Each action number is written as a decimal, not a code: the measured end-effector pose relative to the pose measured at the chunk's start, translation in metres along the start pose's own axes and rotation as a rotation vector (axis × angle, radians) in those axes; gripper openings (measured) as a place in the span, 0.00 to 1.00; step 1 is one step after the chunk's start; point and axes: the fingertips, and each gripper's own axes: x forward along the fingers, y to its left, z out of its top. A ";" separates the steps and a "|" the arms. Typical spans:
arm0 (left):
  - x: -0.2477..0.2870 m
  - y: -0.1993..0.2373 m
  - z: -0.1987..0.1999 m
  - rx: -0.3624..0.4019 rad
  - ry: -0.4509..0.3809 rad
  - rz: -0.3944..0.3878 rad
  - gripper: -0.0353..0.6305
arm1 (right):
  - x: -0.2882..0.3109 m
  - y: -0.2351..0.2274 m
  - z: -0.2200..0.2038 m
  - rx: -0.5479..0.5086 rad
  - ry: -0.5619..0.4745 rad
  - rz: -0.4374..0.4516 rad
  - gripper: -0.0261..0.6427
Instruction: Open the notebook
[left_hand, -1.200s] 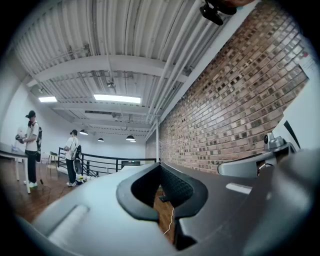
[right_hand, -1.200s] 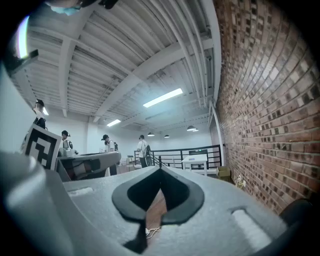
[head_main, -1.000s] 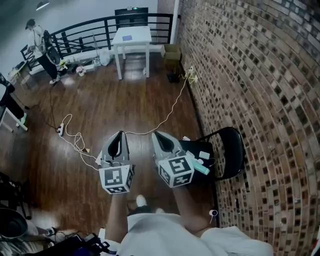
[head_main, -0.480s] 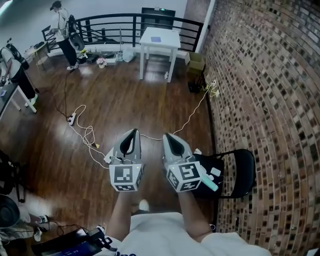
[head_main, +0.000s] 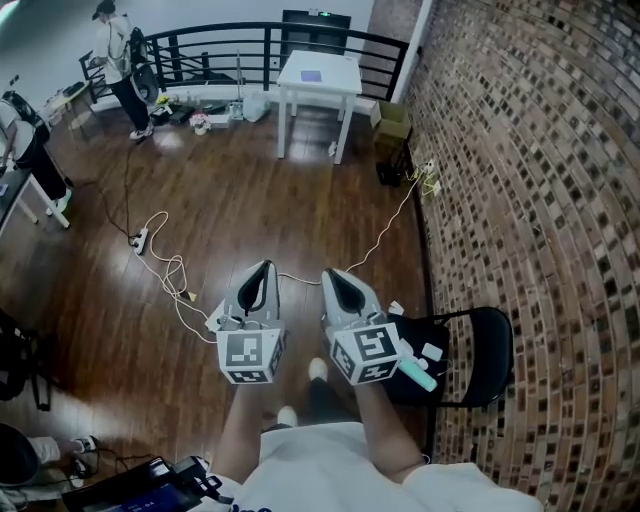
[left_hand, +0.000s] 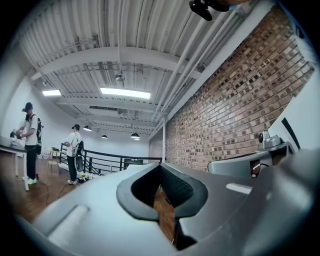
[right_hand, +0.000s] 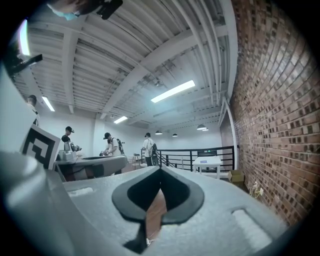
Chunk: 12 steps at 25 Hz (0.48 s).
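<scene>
A person (head_main: 118, 42) stands at the far left by the black railing (head_main: 215, 45) of a loft with a dark wooden floor (head_main: 250, 190). A white cable (head_main: 165, 262) with a power strip trails over the boards.

My left gripper (head_main: 262, 266) points level out over that floor. In the left gripper view its fingers (left_hand: 176, 186) are clenched tip to tip on nothing, with only floorboards showing through the gap behind the tips.

Straight ahead, well apart from both pairs of fingers, a white table (head_main: 338, 70) stands against the railing. On it, near the middle of the top, lies a small bluish rectangle, which I take for the notebook (head_main: 311, 75). It is too small to tell whether its cover is up or down.

My right gripper (head_main: 328, 273) runs just beside the left one and points the same way. Its fingers (right_hand: 179, 200) are likewise pressed together and empty. In the right gripper view the table appears past the tips, to their right, near the wall.

To the right of my right arm stands a black chair (head_main: 488, 352) with small things on its seat. A brick wall (head_main: 530, 200) fills the right side.
</scene>
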 end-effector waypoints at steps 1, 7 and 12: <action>0.010 0.000 0.000 0.006 -0.004 0.002 0.08 | 0.007 -0.006 0.001 -0.001 -0.002 0.008 0.02; 0.092 -0.004 0.016 0.032 -0.037 0.022 0.08 | 0.056 -0.049 0.025 -0.015 -0.068 0.057 0.02; 0.161 -0.019 0.026 0.072 -0.091 0.010 0.08 | 0.095 -0.117 0.053 -0.010 -0.128 0.041 0.02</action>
